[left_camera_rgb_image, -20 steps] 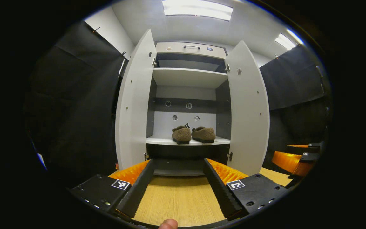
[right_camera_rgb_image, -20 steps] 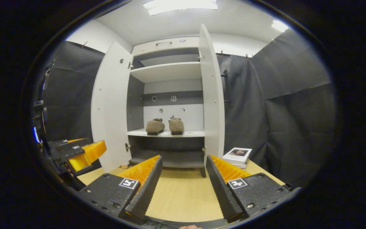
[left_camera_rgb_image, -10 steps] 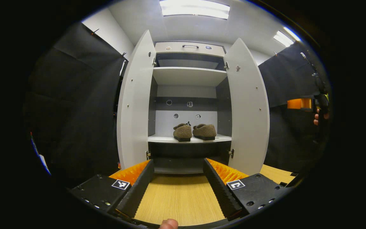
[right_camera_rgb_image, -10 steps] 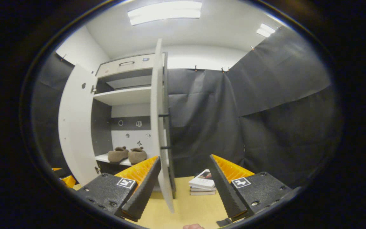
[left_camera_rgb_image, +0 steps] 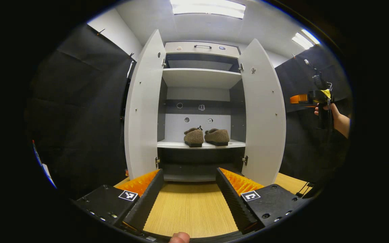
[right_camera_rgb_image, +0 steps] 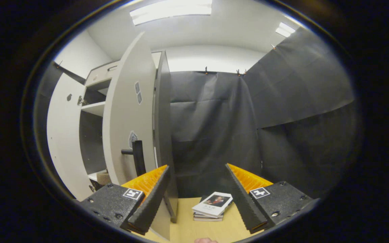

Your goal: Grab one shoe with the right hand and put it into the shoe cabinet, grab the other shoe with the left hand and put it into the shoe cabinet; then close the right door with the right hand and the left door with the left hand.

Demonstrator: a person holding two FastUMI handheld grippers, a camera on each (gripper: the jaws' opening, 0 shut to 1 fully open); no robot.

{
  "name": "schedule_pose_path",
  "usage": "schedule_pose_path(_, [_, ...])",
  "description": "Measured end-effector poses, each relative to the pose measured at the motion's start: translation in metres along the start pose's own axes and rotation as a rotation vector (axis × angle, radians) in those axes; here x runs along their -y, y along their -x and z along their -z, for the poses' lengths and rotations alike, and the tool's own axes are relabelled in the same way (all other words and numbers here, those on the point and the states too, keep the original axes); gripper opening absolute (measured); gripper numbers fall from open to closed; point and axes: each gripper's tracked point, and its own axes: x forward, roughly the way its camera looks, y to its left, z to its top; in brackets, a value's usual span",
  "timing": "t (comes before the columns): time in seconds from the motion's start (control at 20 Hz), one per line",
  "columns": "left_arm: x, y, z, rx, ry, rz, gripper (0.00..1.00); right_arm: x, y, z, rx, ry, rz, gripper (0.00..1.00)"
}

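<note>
Wood-grain table [left_camera_rgb_image: 189, 211], black cloth walls [right_camera_rgb_image: 214, 128], ceiling lights [left_camera_rgb_image: 208, 7]

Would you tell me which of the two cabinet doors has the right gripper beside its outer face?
The right door: the right gripper hangs just outside it, jaws open. The left door stands alone.

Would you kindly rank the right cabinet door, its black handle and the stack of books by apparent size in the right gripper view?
1. right cabinet door
2. stack of books
3. black handle, though looking close to the books in size.
</note>
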Motion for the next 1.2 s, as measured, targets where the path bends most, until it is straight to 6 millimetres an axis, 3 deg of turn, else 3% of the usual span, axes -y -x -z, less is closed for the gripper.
schedule_pose_path(0.15, [-0.002,0.001,0.0,0.002,0.001,-0.012,0.95,-0.004,-0.017,0.0,-0.005,0.006,0.0,1.0])
schedule_pose_path(0.45, [-0.006,0.0,-0.001,-0.001,0.007,-0.009,0.95,-0.023,-0.03,0.002,-0.021,0.028,-0.024,0.97])
schedule_pose_path(0.7, [-0.009,-0.003,0.0,0.002,0.012,-0.003,0.95,-0.029,-0.029,0.003,-0.017,0.003,-0.039,0.98])
schedule_pose_path(0.75, [-0.01,-0.003,-0.001,0.01,-0.003,-0.004,0.95,-0.031,-0.029,0.003,-0.018,-0.006,-0.046,0.9])
schedule_pose_path(0.8, [-0.009,-0.003,-0.001,0.017,-0.008,0.002,0.95,-0.03,-0.027,0.005,-0.018,-0.009,-0.047,0.95])
schedule_pose_path(0.9, [-0.004,-0.004,0.0,0.021,0.009,0.026,0.95,-0.031,-0.026,0.005,-0.019,-0.011,-0.039,0.95])
schedule_pose_path(0.95, [-0.004,-0.004,0.0,0.022,0.017,0.032,0.95,-0.033,-0.025,0.005,-0.019,-0.014,-0.037,0.89])
schedule_pose_path(1.0, [-0.005,-0.005,0.0,0.021,0.022,0.035,0.95,-0.039,-0.024,0.007,-0.021,-0.01,-0.042,0.95])
schedule_pose_path(1.2, [-0.015,-0.009,0.011,-0.011,0.044,0.029,0.95,-0.064,-0.019,0.007,-0.018,0.018,-0.077,0.94])
